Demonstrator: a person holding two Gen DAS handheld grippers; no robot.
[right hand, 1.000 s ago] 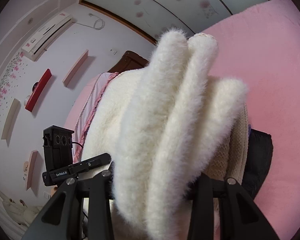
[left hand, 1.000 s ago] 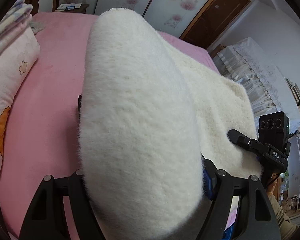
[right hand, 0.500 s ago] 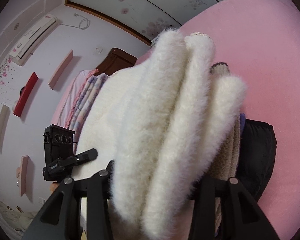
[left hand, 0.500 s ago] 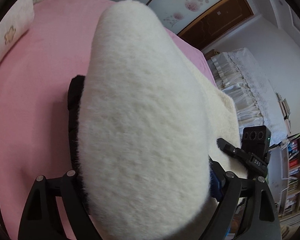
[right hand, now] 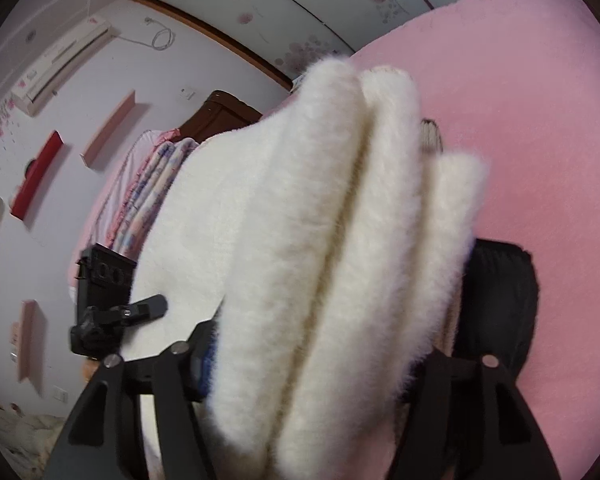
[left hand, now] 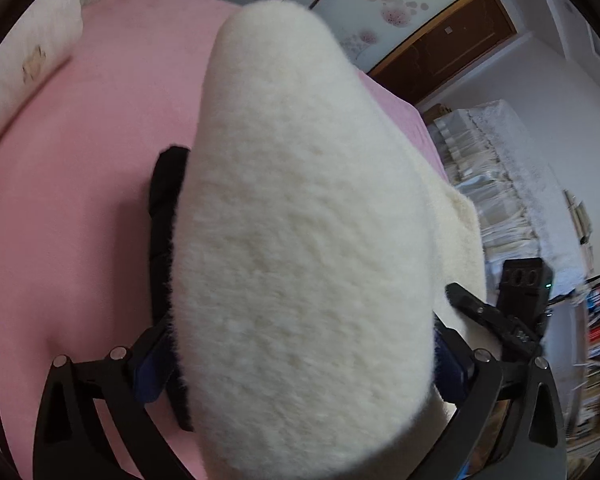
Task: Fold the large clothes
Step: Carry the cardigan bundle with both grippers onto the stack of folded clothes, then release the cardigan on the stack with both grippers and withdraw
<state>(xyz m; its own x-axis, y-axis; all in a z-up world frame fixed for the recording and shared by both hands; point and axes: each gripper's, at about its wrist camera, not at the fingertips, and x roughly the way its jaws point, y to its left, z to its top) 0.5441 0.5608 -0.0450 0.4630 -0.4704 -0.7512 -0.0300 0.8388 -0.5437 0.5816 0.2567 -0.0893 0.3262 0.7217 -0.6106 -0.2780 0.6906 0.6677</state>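
Your left gripper (left hand: pixel 300 360) and right gripper (right hand: pixel 320 364) have just been opening around the fleece (left hand: pixel 300 220): soft, bulky, springy, so regrip it at the folded edges on the bed (left hand: pixel 80 200).

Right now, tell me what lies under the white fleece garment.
A black garment pokes out beneath the white fleece garment, on the pink bed. How far it extends underneath is covered.

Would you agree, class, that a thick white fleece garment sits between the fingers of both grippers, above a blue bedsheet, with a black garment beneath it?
Not quite: the bedsheet is pink, not blue, as both wrist views show. The rest stands: the white fleece garment sits between the fingers of both grippers, with the black garment beneath it.
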